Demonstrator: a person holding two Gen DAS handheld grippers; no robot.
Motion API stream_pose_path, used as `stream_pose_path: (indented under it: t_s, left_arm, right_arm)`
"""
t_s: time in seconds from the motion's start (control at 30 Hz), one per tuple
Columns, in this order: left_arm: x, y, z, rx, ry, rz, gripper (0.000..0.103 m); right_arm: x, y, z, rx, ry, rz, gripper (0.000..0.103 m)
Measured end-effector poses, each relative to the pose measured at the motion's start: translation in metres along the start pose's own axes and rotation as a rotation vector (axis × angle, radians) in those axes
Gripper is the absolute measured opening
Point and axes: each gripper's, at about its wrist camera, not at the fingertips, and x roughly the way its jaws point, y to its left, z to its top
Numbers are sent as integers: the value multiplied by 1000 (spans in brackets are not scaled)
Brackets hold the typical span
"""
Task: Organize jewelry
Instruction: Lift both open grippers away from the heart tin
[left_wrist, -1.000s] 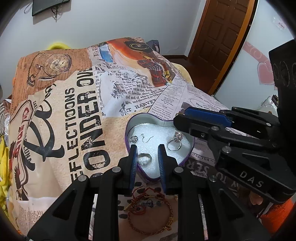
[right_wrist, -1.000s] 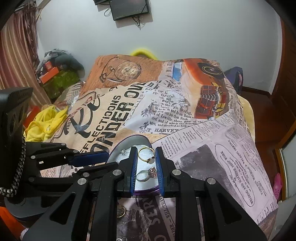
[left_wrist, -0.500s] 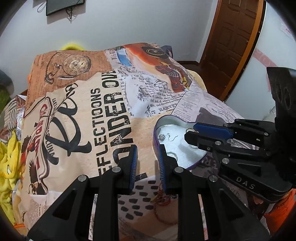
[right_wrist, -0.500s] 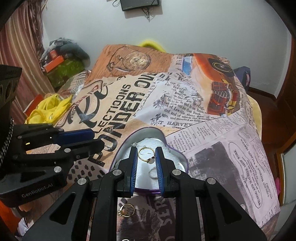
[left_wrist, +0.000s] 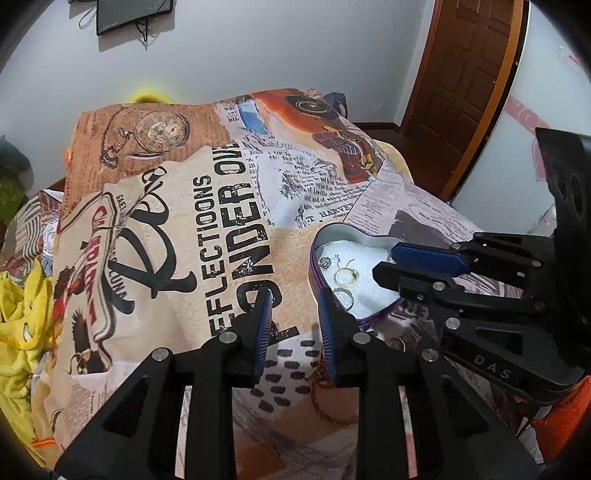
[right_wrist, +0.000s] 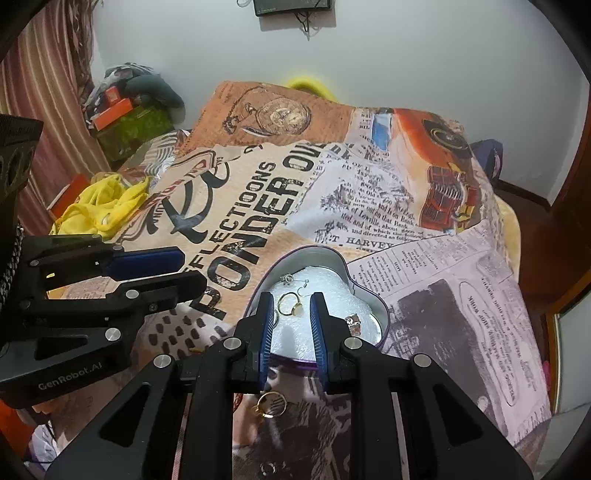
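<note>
While the printed blanket (right_wrist: 280, 206) fills most of both views, w/ big black lettering and a pocket-watch picture toward the top, a wooden door (left_wrist: 469, 74) stands at upper right of the left view and a dark screen (right_wrist: 291, 5) hangs on the wall at top centre of the right view. Yellow cloth (right_wrist: 99, 210) is bunched at mid-left of the right view.

Heart-shaped tin (right_wrist: 380, 314), white padding inside, sits on the blanket at centre of the right view, centre-right in the left view (left_wrist: 317, 266).

Left tongs (left_wrist: 293, 299): lower centre of their own view, just left of the tin over bare blanket; jaws a small way apart and opening, nothing between them. In the right view they show at mid-left (right_wrist: 184, 267).

Right tongs (right_wrist: 291, 301): over the near part of the tin, jaws a narrow gap apart, holding nothing; the pads don't touch the gold ring (right_wrist: 290, 303) seen in the gap, which lies on the padding.

Also in the tin: a stone-set ring (right_wrist: 352, 320) at right, a small stud (right_wrist: 287, 278) and an earring hook (right_wrist: 303, 286) toward the back. Outside it, on the blanket at lower centre: another gold ring (right_wrist: 271, 404) and, in the left view, a red-and-gold bracelet (left_wrist: 325, 391), partly hidden.
</note>
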Motion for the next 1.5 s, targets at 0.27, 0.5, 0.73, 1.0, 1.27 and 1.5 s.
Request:
stream_pose_path:
  t_s: [0.27,0.5,0.73,1.0,1.27,1.5]
  left_arm:
    - [-27,-8,-8,6,-23,10,25]
    - [-48,-15,-18,15,-35,19,28]
    - [-52,-16,-34,13,-12,31,32]
    - [-47,-16,-55,-18,33,-6,32]
    - [-41,-27,-71,28,60,1,32]
    - [-35,-24,-80,17,79,-6,32]
  right_arm:
    - [-30,9,-3,11,-64,-32,34]
    - [-53,13,-12,25,-88,-49,34]
    - [-69,15,-26,16,-96,-82,34]
    - [-67,7,-46,43,-63,-93,34]
    - [-43,16,-82,17,52,-46,34]
    - [-22,17,-95,13,71,-55,34]
